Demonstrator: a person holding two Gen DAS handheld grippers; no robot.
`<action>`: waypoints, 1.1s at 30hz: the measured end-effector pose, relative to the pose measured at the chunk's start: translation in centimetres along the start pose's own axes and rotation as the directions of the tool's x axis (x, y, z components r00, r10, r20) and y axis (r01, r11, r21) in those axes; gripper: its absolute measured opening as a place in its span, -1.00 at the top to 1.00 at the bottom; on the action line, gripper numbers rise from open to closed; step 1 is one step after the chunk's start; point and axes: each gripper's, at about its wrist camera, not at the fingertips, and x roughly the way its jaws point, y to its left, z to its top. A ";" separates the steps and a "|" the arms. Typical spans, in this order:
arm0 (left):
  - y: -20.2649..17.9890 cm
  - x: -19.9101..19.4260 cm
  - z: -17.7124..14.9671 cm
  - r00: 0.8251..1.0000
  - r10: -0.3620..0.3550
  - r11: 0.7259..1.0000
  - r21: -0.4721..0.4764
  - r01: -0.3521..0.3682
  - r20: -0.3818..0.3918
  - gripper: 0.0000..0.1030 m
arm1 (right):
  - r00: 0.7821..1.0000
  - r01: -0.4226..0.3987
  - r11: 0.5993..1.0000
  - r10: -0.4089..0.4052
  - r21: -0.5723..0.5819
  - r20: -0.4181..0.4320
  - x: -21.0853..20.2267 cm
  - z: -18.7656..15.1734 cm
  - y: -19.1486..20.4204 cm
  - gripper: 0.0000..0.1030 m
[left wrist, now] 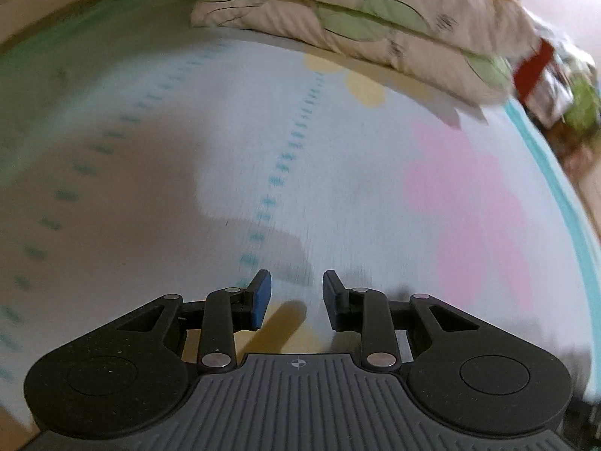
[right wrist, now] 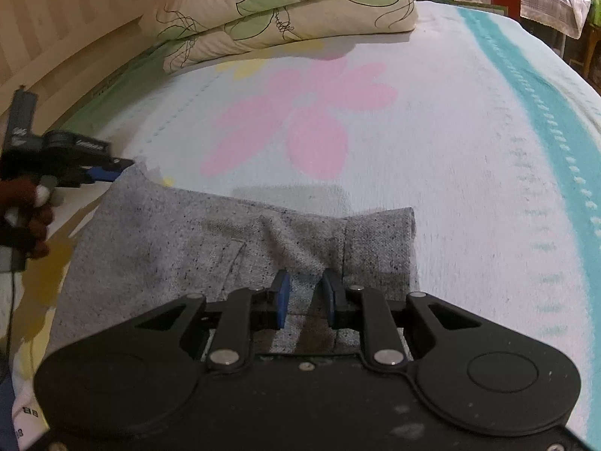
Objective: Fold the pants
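Pants (right wrist: 225, 248) lay on bed (right wrist: 469, 173), grey knit, already bunched into short wide stack – we judged at least one fold done. Right tool (right wrist: 304, 293) sat over near edge, jaws narrowly apart, cloth showing between, no pinch. Left tool (right wrist: 112, 173) at far left corner of pants; from that view we couldn't tell grip. Its own camera showed left tool (left wrist: 293, 300) parted, only bedsheet ahead, blurred. Remaining, we reckoned: final fold, square-up. Pillows (right wrist: 285, 11) well clear.

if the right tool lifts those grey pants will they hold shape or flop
Likely flop: the pants are soft knit, already creased and bunched near the right tool. Probably light, and apt to drag on the fuzzy blanket rather than slide.
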 end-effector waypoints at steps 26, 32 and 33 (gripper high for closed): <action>-3.7 -5.7 -1.9 0.993 0.011 0.980 0.196 -0.034 0.117 0.42 | 0.997 0.021 1.000 -0.020 -0.018 0.070 -1.2 0.0 0.2 0.45; -7.0 -7.6 -8.0 0.997 -0.079 0.956 0.285 0.075 0.001 0.41 | 0.997 0.074 0.997 -0.074 0.021 0.031 -0.5 -0.4 -0.5 0.76; -7.2 -7.5 -9.2 0.997 -0.073 0.953 0.291 0.078 -0.025 0.41 | 0.997 0.073 0.997 -0.074 0.031 0.025 -0.6 -0.4 -0.5 0.76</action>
